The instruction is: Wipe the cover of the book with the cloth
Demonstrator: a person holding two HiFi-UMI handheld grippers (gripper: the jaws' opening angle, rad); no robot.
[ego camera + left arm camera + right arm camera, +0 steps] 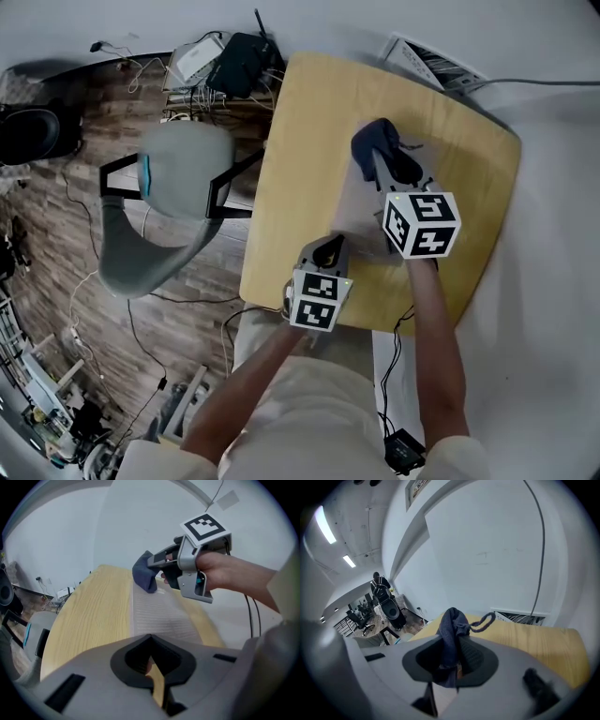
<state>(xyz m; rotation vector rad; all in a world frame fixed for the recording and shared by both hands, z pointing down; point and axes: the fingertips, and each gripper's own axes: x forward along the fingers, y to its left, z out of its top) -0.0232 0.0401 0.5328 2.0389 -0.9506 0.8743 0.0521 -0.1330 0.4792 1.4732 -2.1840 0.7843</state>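
Left gripper [327,251] had its jaws pressed together w/ nothing between, tip down at approx 7 o'clock of the book [359,217]. Right gripper [386,164] pinched the cloth [375,139] at the book's 12 o'clock end. The book lay flat mid table [309,112].

Left gripper view: pale cover ran ahead toward 12, cloth bunched at the far end.

Right gripper view: cloth wadded betw. the jaws, a loop poking out at 1 o'clock.

Cloth looked soft and light, so a bunched pinch suits it. Book prob. stiff and apt to slide, so pin it near the edge.
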